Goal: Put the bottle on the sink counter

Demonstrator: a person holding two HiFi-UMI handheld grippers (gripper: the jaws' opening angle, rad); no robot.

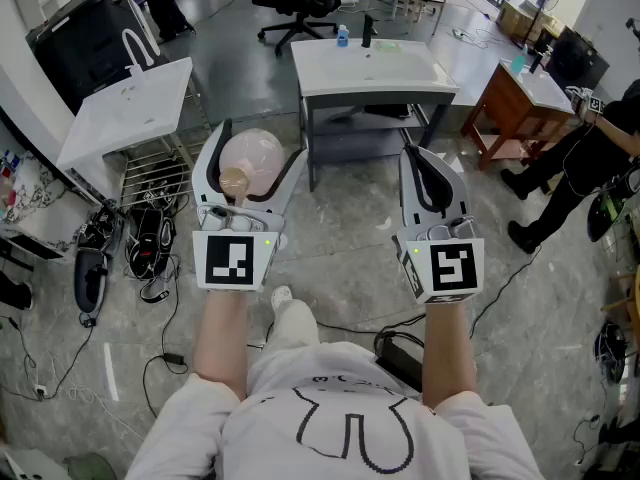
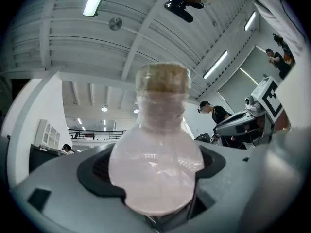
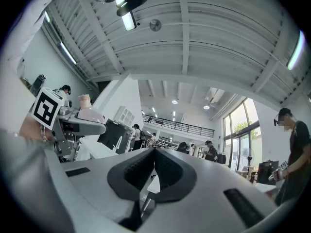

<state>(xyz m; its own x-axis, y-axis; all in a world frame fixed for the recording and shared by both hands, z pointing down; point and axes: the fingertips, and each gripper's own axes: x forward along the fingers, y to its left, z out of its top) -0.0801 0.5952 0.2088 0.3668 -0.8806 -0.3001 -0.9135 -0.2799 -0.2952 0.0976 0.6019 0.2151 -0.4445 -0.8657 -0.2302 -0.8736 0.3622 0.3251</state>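
Bare floor (image 1: 350,258) ahead, up to the sink counter (image 1: 330,68)

Glossy translucent pinkish bottle (image 2: 154,169), rough cork stopper (image 2: 162,79); smooth matt grey plastic left tongs (image 1: 262,140)

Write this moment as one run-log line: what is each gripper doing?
left gripper: shut on pink corked bottle | right gripper: shut, empty | sink counter: ahead, bottle not yet on it
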